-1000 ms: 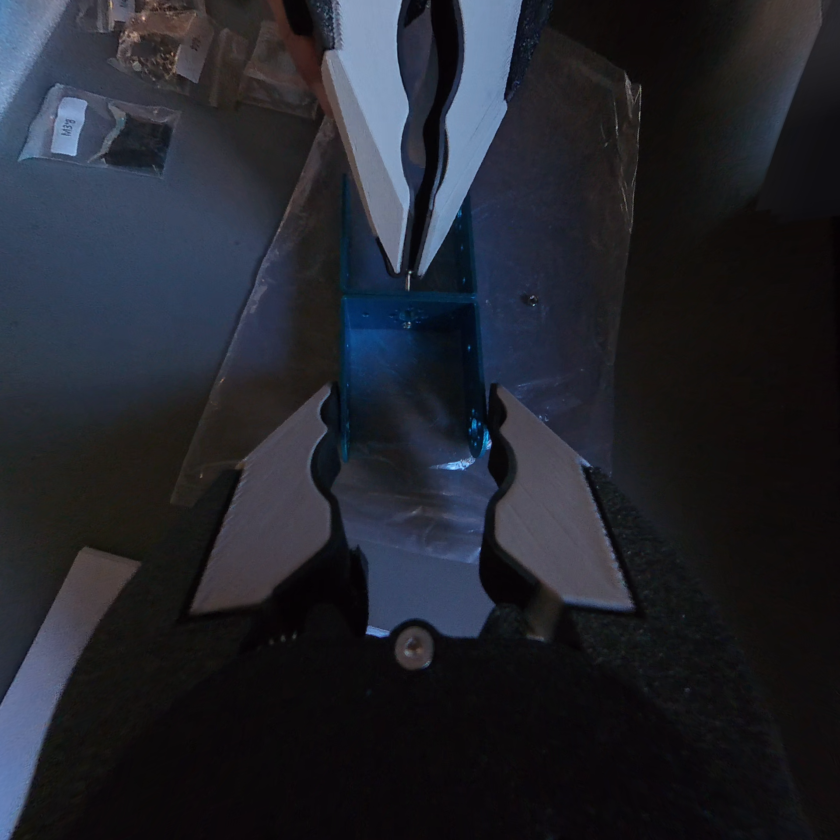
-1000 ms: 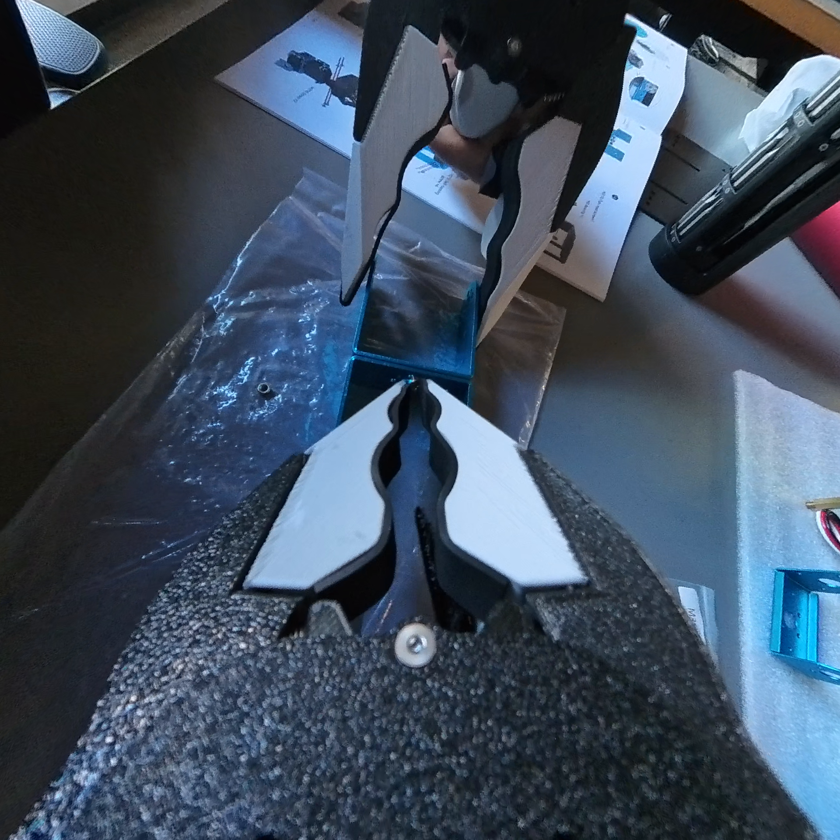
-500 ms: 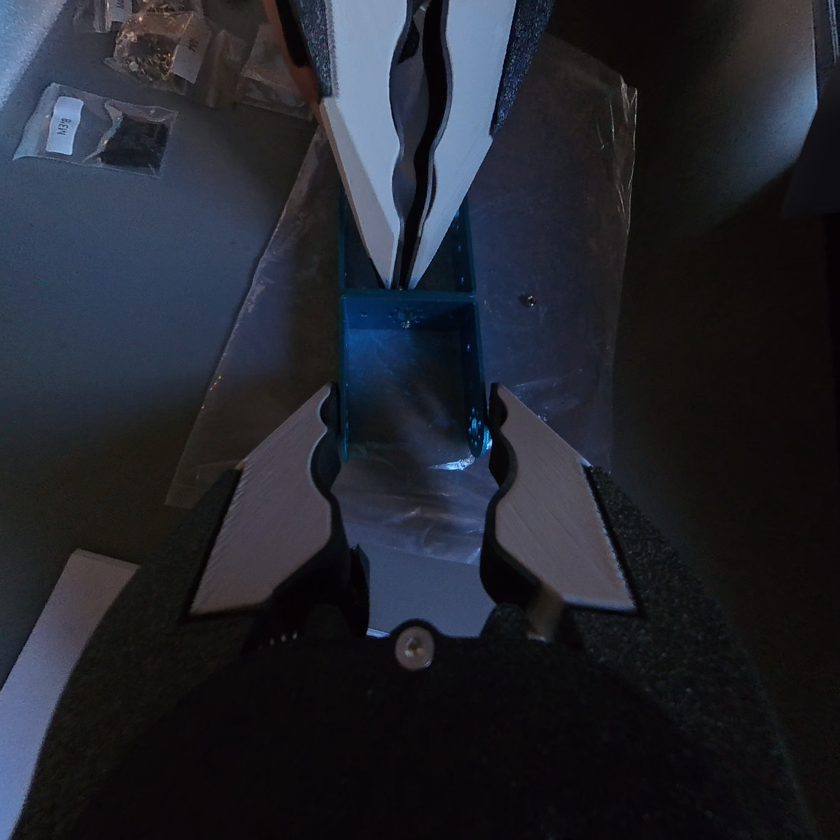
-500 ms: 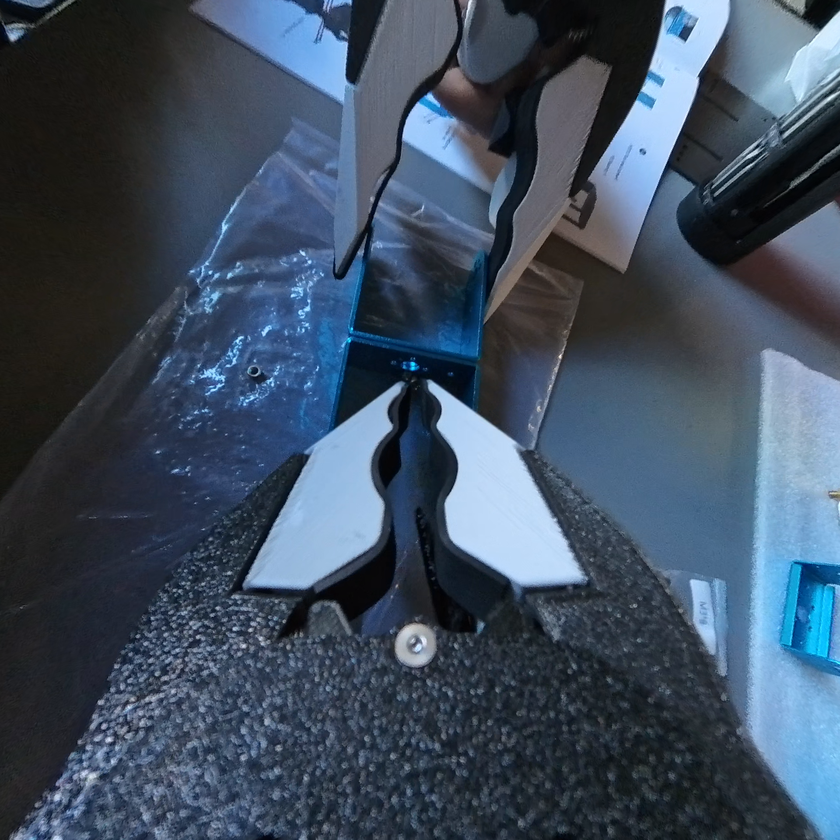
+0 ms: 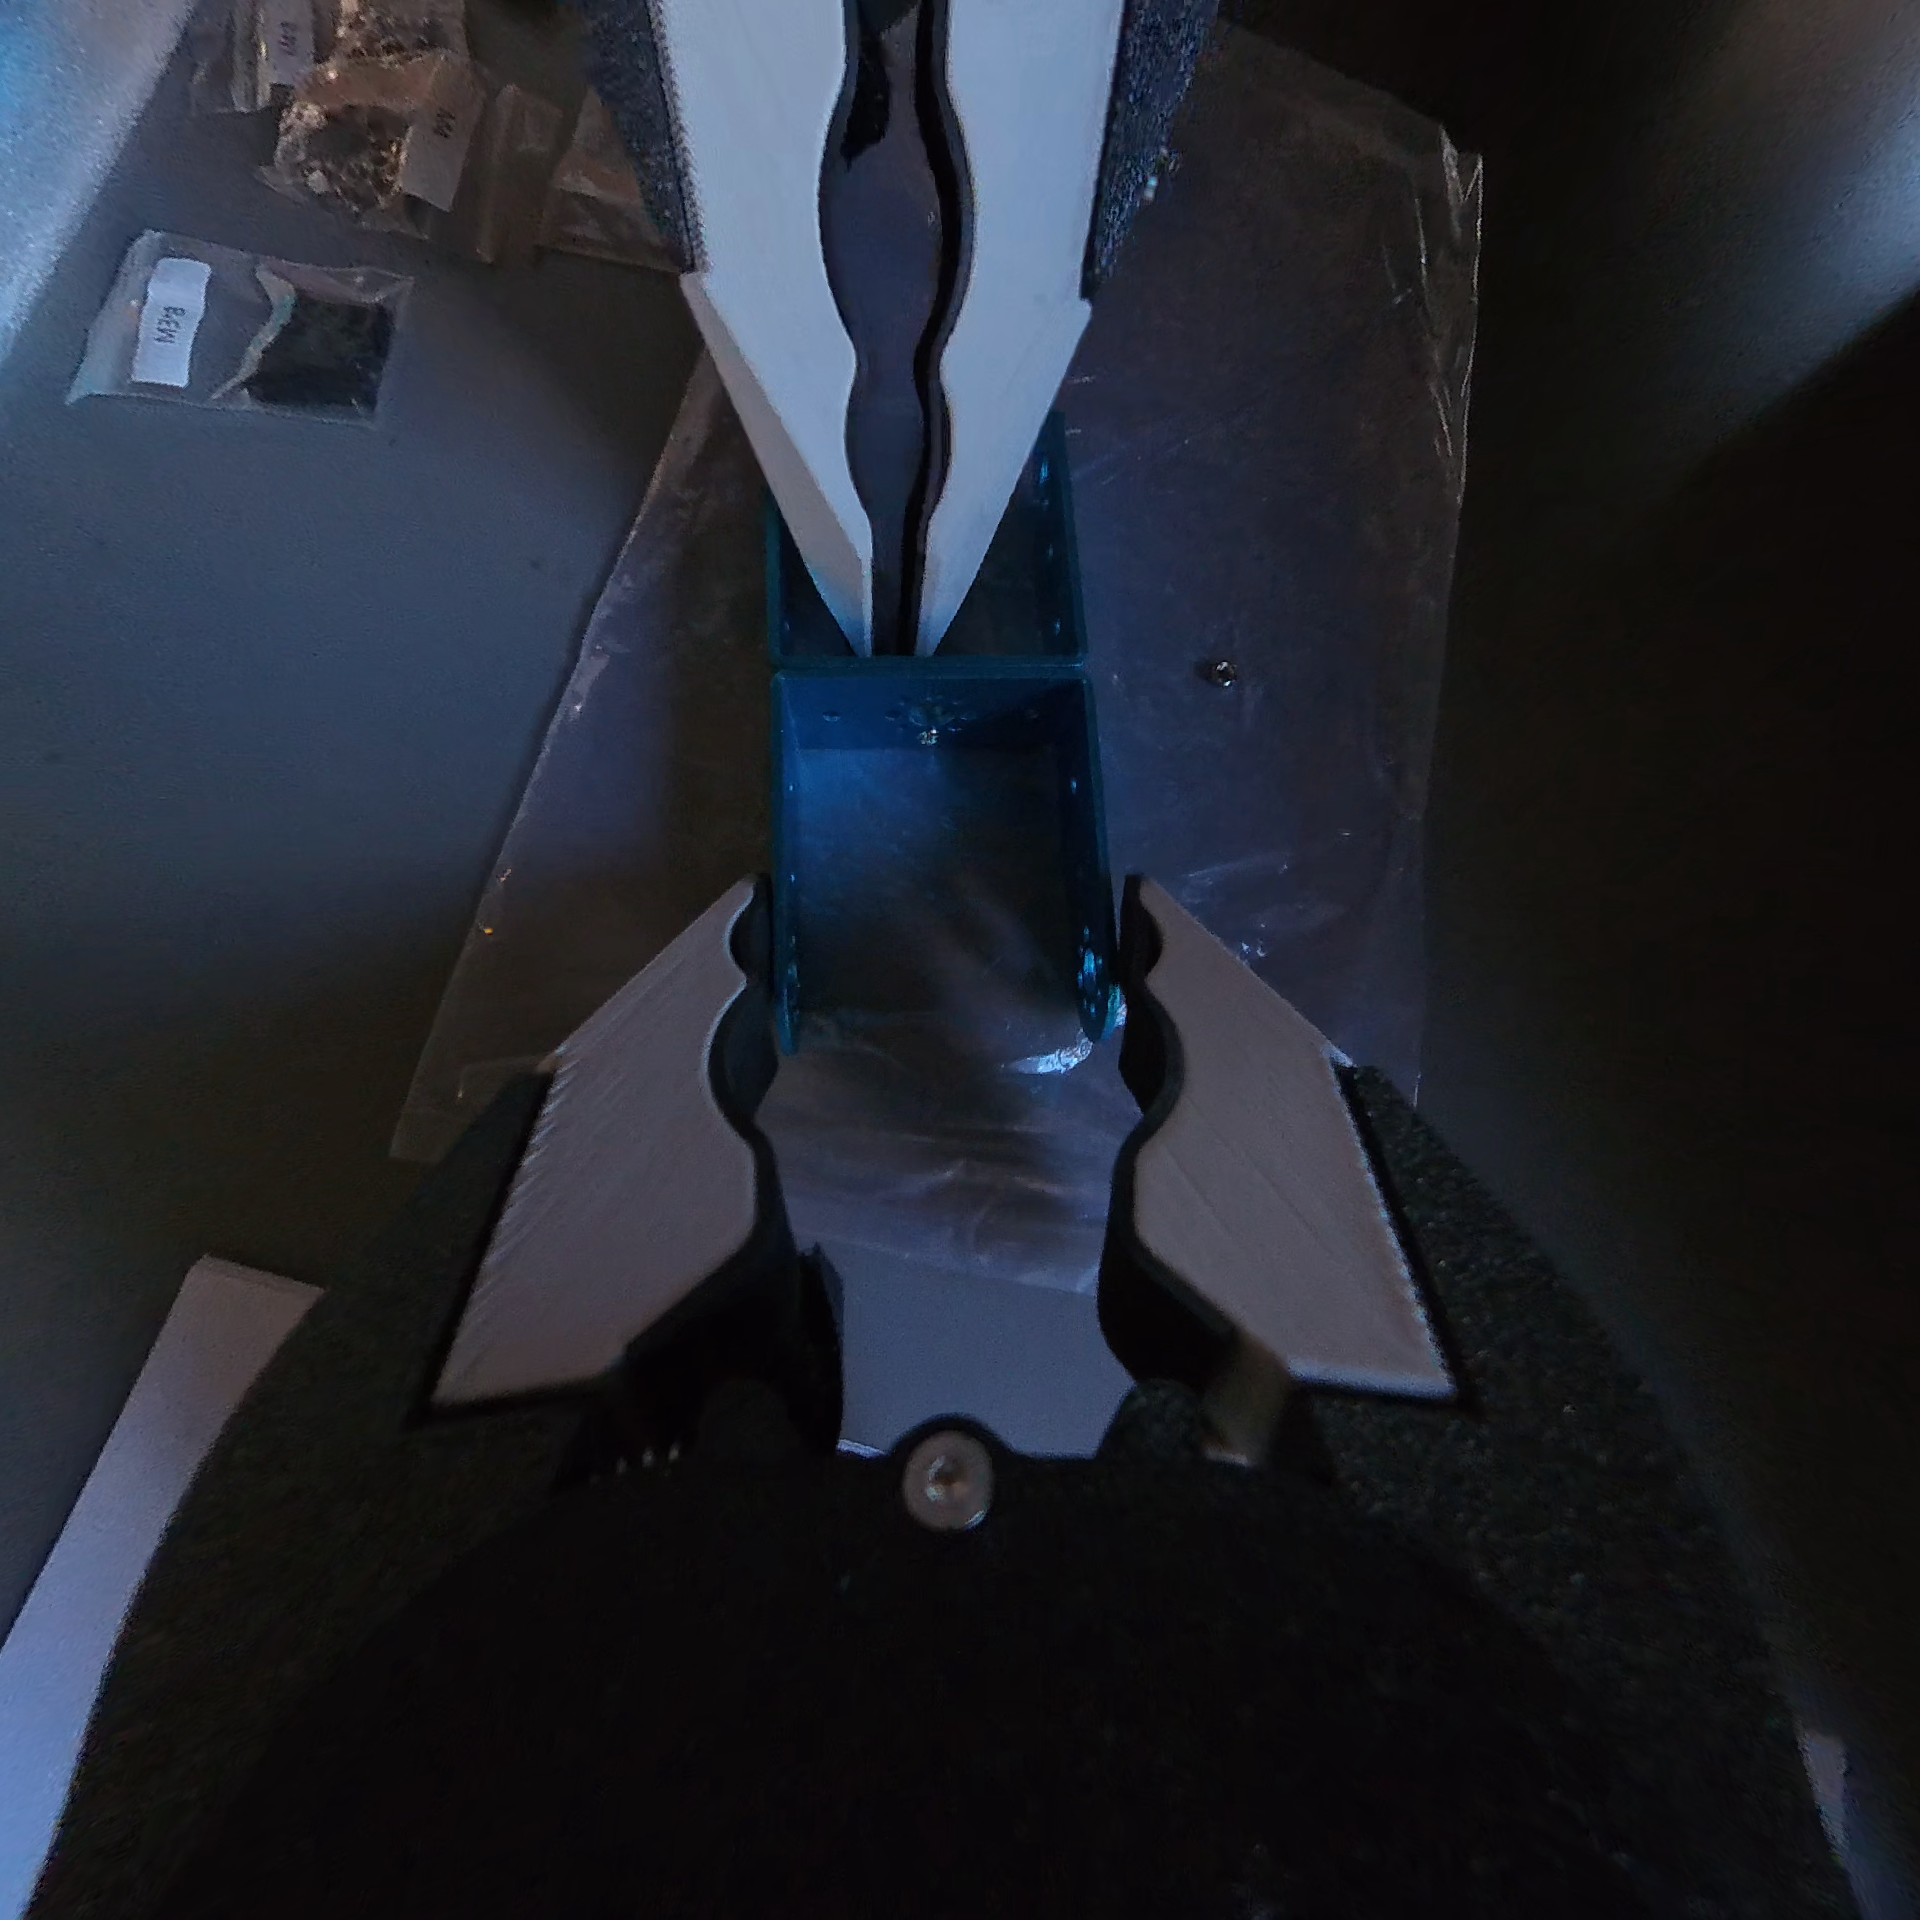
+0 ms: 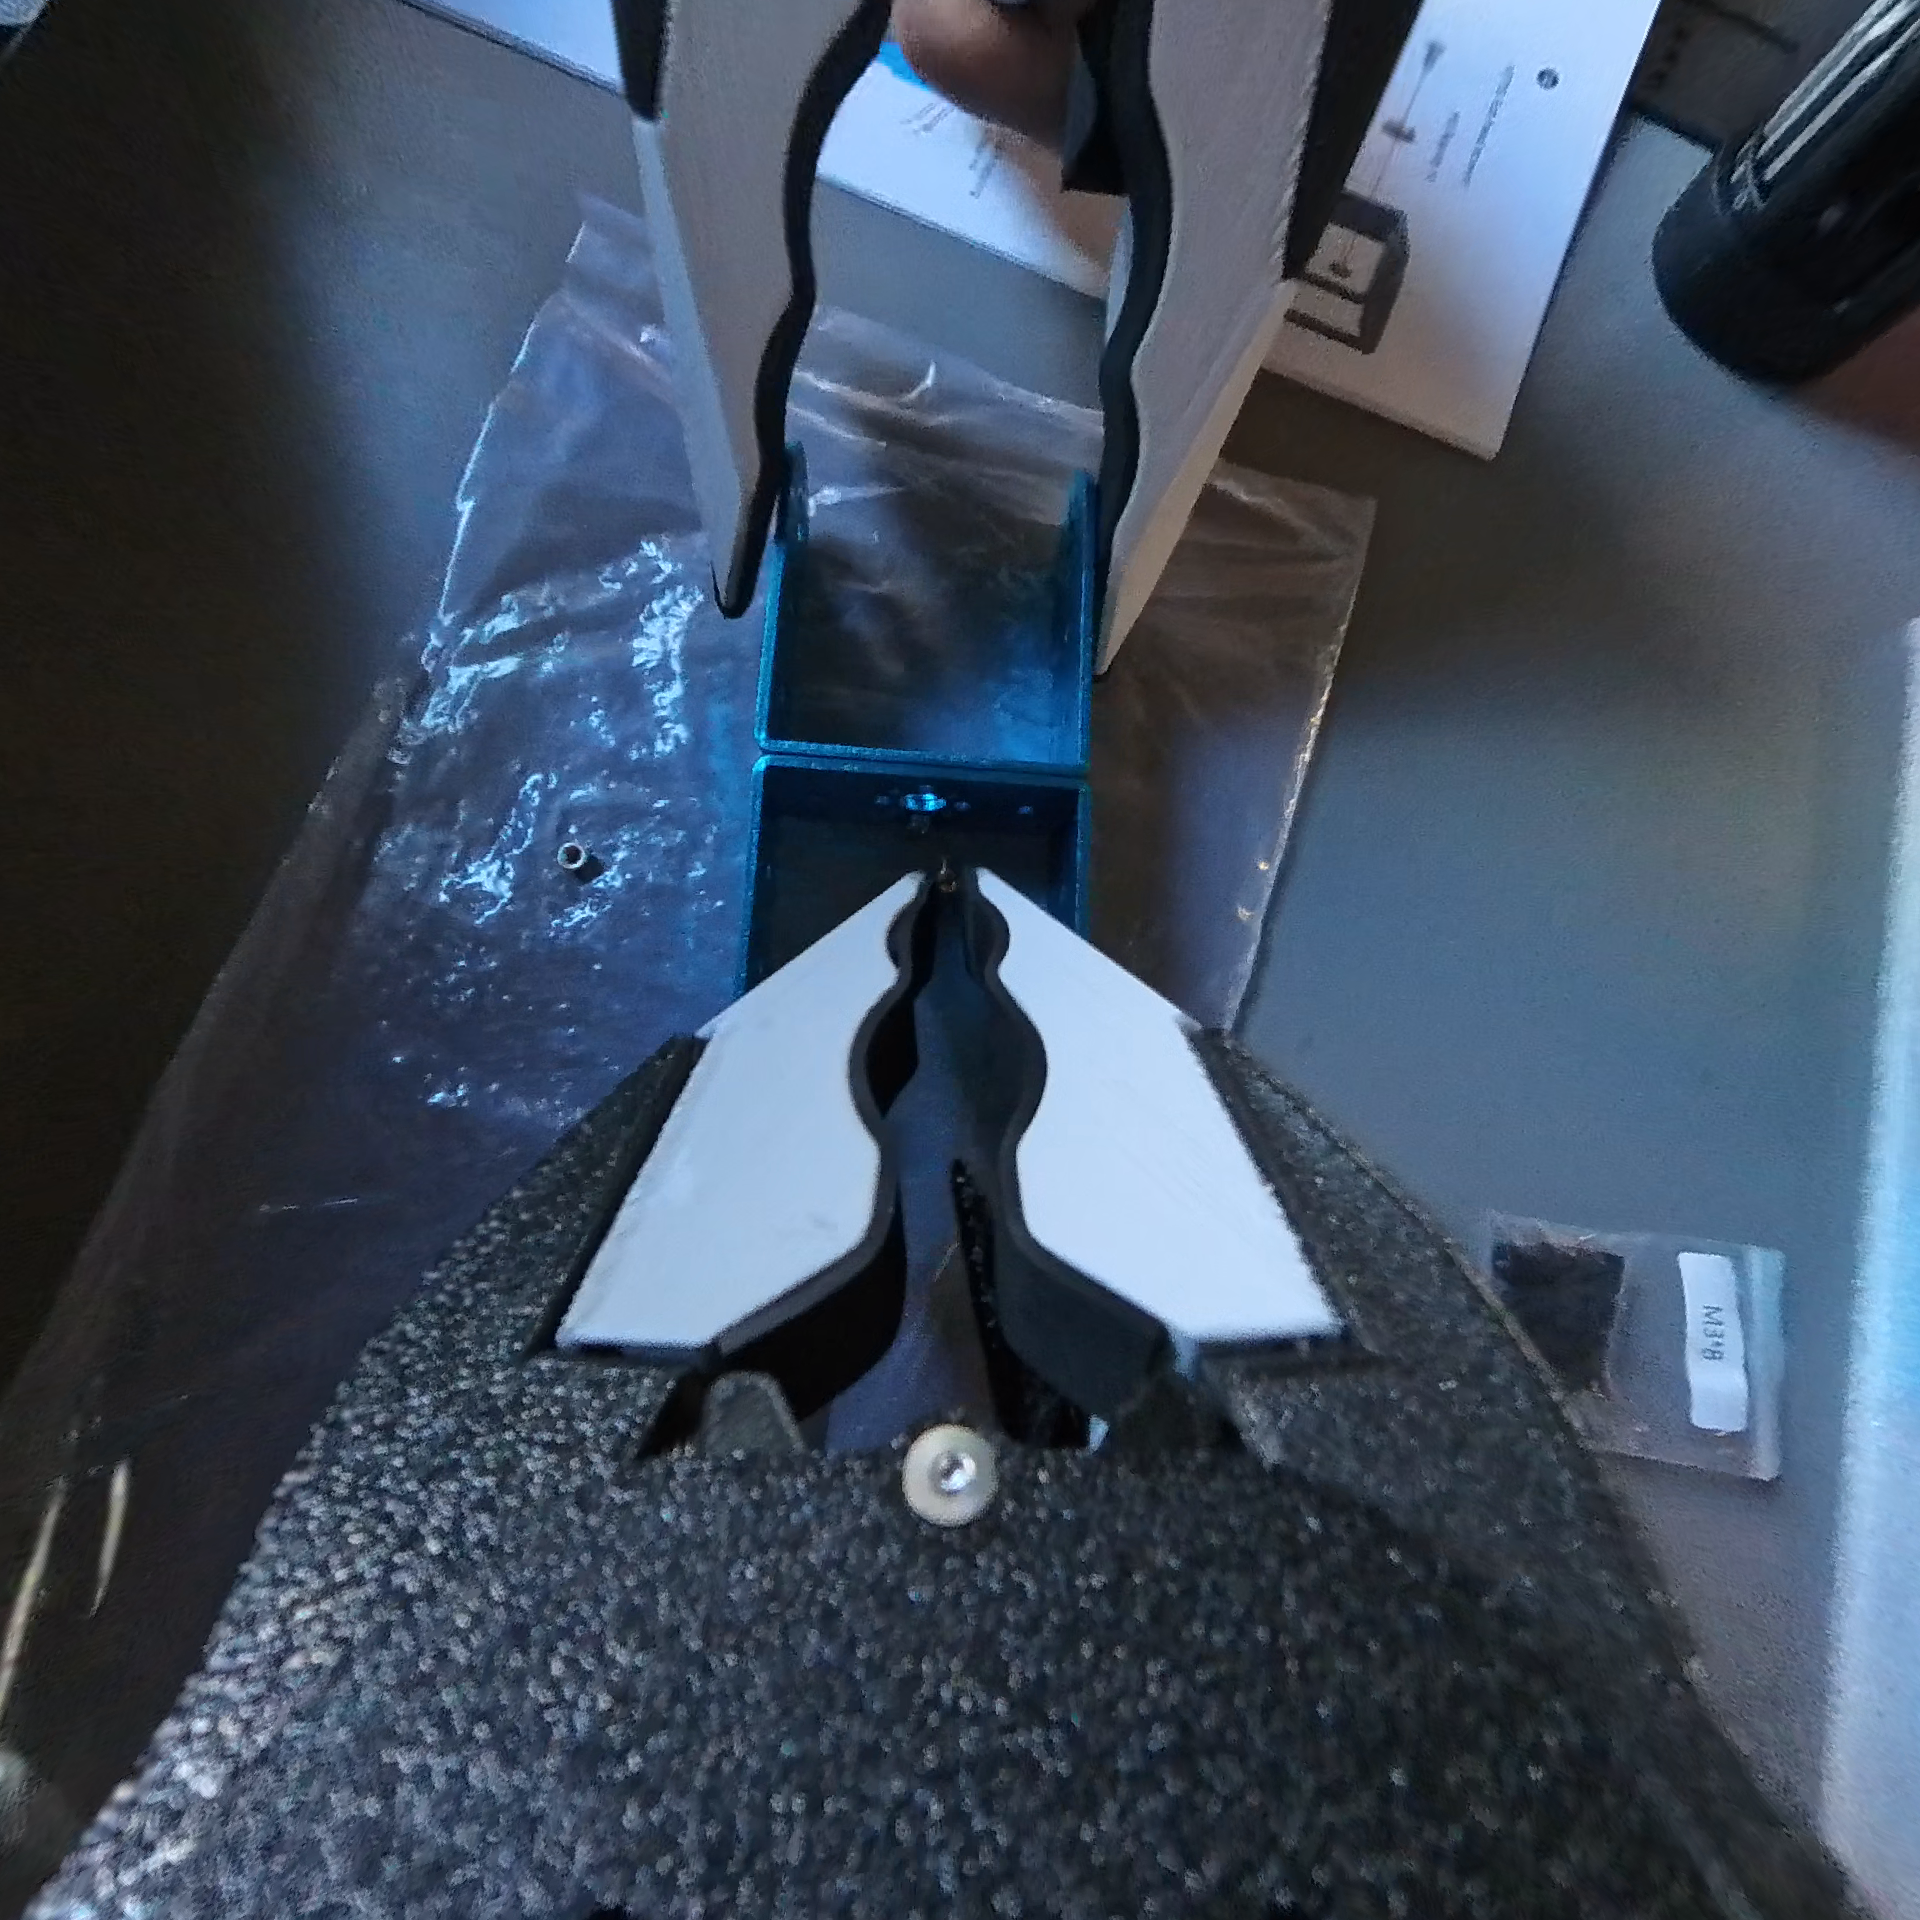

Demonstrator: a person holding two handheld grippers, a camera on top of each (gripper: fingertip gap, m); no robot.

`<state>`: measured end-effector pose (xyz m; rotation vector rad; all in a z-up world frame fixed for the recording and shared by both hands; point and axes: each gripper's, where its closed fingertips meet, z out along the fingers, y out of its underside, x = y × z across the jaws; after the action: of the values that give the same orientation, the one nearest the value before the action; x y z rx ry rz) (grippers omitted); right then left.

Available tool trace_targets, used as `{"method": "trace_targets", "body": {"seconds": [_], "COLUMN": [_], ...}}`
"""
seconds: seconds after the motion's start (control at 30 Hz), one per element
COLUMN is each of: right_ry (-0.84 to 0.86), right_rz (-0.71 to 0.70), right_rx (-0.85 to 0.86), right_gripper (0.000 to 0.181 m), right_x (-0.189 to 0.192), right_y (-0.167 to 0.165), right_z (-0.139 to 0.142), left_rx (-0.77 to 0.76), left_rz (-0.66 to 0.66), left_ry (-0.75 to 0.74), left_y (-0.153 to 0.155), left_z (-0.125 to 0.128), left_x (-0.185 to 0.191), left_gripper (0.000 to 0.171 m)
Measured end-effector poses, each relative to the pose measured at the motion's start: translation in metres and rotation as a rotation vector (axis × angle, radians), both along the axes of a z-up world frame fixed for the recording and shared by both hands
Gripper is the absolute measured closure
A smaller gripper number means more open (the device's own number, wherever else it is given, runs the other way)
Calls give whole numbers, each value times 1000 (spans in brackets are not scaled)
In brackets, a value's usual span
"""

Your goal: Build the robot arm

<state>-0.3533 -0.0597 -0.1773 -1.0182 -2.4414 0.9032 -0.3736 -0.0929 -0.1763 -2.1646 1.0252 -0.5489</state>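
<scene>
A blue metal bracket, H-shaped from above, stands on a clear plastic bag. My left gripper is shut on it, one finger against the outside of each side arm; it also shows in the right wrist view. My right gripper is shut on a small screw that pokes from its tips. The screw sits just short of the holed cross wall, inside the bracket's other half. In the left wrist view the right gripper dips behind that wall.
A small loose nut lies on the bag beside the bracket, also in the right wrist view. Small bags of hardware, a white booklet, a black cylinder and white foam lie around. Tip to tip, the grippers are about 5 centimeters apart.
My right gripper has lowered its tips with the screw into the far half of the bracket, level with the cross wall's holes. My left gripper has stayed put on the bracket.
</scene>
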Motion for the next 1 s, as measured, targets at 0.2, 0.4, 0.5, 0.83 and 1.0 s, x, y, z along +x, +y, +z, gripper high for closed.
{"method": "trace_targets", "body": {"seconds": [0.2,0.4,0.5,0.83,1.0], "right_ry": [59,62,54,47,55], "right_rz": [29,28,31,32,24], "right_rx": [-153,-162,-166,-159,-186], "right_gripper": [178,178,178,178,178], "right_x": [1,-1,0,-1,-1], "right_y": [-7,-8,-10,-11,-10], "right_z": [25,22,21,17,22], "left_rx": [13,12,11,10,10], "left_rz": [1,0,0,0,1], "left_ry": [14,12,11,10,10], "left_y": [0,0,0,0,0], "left_z": [-1,-1,-1,-1,-1], "left_x": [0,0,0,0,0], "left_gripper": [106,106,106,106,106]}}
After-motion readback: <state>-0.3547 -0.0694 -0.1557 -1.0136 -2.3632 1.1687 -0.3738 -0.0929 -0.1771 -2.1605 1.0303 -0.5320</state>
